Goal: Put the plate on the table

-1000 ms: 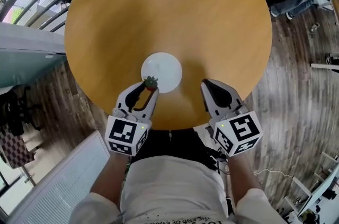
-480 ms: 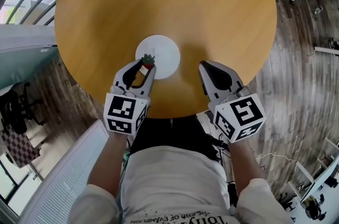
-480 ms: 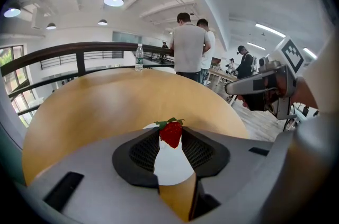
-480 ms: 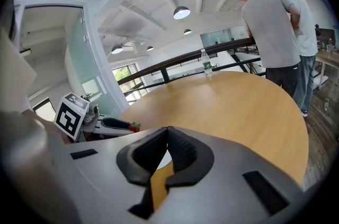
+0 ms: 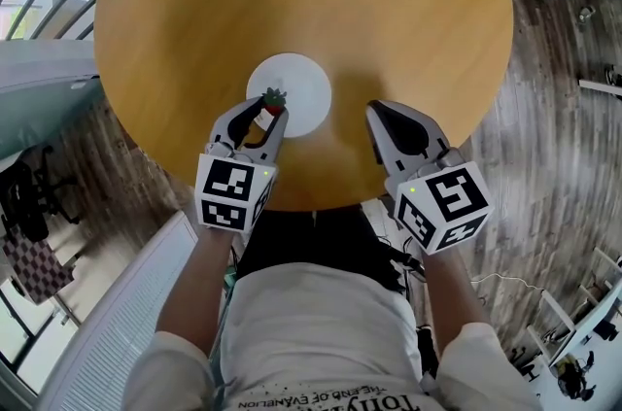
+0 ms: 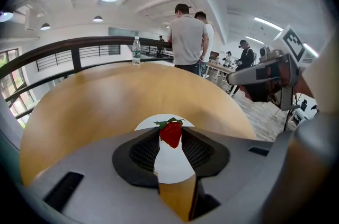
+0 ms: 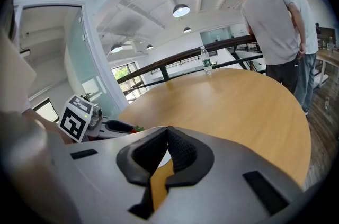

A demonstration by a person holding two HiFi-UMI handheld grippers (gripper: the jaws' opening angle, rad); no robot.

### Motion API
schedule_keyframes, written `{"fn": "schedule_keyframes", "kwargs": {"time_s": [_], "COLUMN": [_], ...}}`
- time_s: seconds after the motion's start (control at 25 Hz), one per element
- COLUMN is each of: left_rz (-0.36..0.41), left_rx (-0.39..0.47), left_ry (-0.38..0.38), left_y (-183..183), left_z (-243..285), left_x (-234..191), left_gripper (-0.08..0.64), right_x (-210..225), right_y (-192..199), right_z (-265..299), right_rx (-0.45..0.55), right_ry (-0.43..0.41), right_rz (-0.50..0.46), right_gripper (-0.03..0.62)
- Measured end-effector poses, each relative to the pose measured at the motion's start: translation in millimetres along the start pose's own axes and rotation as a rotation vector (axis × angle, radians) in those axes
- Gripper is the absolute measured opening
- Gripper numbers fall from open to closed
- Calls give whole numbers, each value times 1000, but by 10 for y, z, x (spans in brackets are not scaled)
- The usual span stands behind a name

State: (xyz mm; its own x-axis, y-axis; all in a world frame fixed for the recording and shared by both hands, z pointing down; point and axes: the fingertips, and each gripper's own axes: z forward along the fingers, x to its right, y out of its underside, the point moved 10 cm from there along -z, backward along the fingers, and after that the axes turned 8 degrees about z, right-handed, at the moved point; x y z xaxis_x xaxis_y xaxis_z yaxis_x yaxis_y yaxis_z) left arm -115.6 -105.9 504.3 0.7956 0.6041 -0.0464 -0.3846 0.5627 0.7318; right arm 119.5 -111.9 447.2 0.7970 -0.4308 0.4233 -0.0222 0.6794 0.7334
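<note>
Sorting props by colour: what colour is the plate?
White plate; head view shows it best.

A white plate [image 5: 303,86] lies on the round wooden table [image 5: 389,11].

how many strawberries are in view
1. The strawberry sits pinched in the jaws of the left gripper, over the near edge of the white plate. The gripper hides part of the plate.

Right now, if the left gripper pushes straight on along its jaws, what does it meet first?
The white plate on the table. The left gripper, shut on a strawberry, points down at it, so the berry would likely touch first. How much gap remains is unclear.
</note>
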Motion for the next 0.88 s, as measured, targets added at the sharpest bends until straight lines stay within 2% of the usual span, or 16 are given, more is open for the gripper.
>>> {"fn": "schedule_keyframes", "kwargs": {"time_s": [0.48,0.88], "left_rz": [49,174], "left_rx": [-83,-194], "left_ry": [37,56], "left_y": [68,98], "left_z": [251,483], "left_x": [-13,20], "left_gripper": [146,146], "right_x": [27,89], "right_y": [82,89], "right_z": [66,158], "right_rx": [-16,-24], "right_ry": [0,0], "right_rz": [16,29], "right_gripper": [25,25]}}
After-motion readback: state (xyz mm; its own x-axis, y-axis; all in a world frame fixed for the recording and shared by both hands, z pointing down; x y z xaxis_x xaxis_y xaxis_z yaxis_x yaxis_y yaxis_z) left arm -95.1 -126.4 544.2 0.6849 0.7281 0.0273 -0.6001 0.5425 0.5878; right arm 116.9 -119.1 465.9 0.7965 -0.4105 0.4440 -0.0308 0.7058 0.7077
